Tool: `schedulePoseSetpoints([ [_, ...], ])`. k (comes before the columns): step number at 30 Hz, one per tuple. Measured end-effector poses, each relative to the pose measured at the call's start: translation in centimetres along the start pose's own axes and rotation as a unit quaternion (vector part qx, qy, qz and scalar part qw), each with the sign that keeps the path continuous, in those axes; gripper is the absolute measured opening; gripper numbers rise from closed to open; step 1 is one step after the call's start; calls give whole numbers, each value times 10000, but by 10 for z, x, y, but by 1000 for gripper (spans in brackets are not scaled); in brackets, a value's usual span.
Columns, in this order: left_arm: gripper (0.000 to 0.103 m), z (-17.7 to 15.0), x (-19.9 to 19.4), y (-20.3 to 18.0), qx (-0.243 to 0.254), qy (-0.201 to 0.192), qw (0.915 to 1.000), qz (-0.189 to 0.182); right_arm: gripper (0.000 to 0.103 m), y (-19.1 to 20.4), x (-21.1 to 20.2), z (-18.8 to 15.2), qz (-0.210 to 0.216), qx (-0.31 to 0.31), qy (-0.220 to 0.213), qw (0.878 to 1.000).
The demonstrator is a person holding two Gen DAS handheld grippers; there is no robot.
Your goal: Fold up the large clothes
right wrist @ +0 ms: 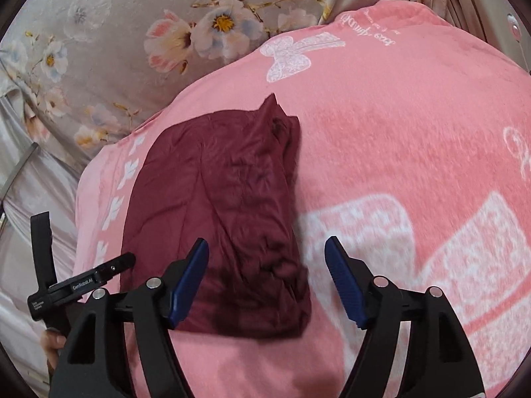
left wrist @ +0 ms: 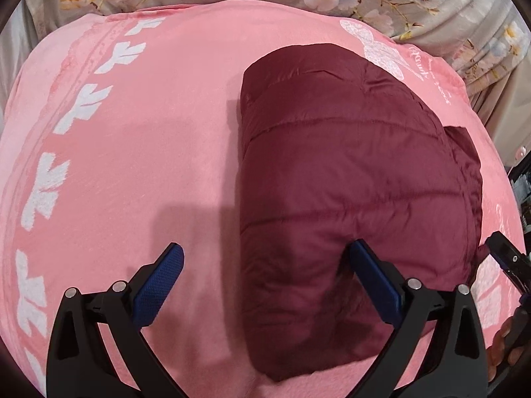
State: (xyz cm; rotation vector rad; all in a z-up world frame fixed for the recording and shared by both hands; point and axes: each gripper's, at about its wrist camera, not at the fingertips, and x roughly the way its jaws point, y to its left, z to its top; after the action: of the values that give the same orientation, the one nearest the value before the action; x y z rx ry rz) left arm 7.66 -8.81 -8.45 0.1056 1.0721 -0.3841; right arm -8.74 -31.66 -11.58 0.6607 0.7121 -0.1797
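Observation:
A maroon quilted jacket (left wrist: 348,182) lies folded into a compact block on a pink blanket (left wrist: 149,165). My left gripper (left wrist: 265,252) hangs above its near left corner, jaws open and empty, one blue pad over the blanket and the other over the jacket. In the right wrist view the same jacket (right wrist: 225,205) lies ahead and to the left. My right gripper (right wrist: 267,248) stands open above its near right corner, nothing between the pads. The left gripper's body (right wrist: 83,282) shows at the left edge, with a hand (right wrist: 53,341) below it.
The pink blanket (right wrist: 398,132) with white bow and leaf prints covers the raised surface. Grey floral bedding (right wrist: 99,49) lies beyond it. The right gripper's tip (left wrist: 507,255) and a hand (left wrist: 507,341) show at the right edge of the left wrist view.

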Motion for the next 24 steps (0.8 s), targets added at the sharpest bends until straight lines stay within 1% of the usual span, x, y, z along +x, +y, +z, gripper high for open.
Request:
schedulePoseSetpoints([
  [3, 98, 11, 5, -4, -47, 0, 10000, -51, 74, -1, 21, 8, 138, 193, 202, 9995],
  [7, 98, 22, 14, -4, -163, -11, 9997, -156, 75, -2, 45, 10, 260, 332, 416, 9982],
  [11, 98, 30, 26, 2, -369, 72, 9984, -423, 84, -9, 59, 5, 429, 572, 472, 9963],
  [13, 98, 32, 34, 4, -470, 111, 9972, -563, 87, -12, 62, 4, 574, 649, 406, 9954],
  [15, 98, 32, 43, 7, -570, 168, 9956, -720, 87, -10, 62, 2, 570, 554, 353, 9962],
  [17, 98, 30, 52, 14, -746, 250, 9922, -967, 88, -7, 63, -1, 543, 462, 293, 9970],
  [19, 98, 29, 56, 17, -838, 252, 9900, -1105, 88, -3, 64, -2, 519, 390, 248, 9976],
  [24, 98, 24, 56, 8, -588, -30, 9934, -985, 89, 0, 68, -1, 553, 274, 158, 9980],
])
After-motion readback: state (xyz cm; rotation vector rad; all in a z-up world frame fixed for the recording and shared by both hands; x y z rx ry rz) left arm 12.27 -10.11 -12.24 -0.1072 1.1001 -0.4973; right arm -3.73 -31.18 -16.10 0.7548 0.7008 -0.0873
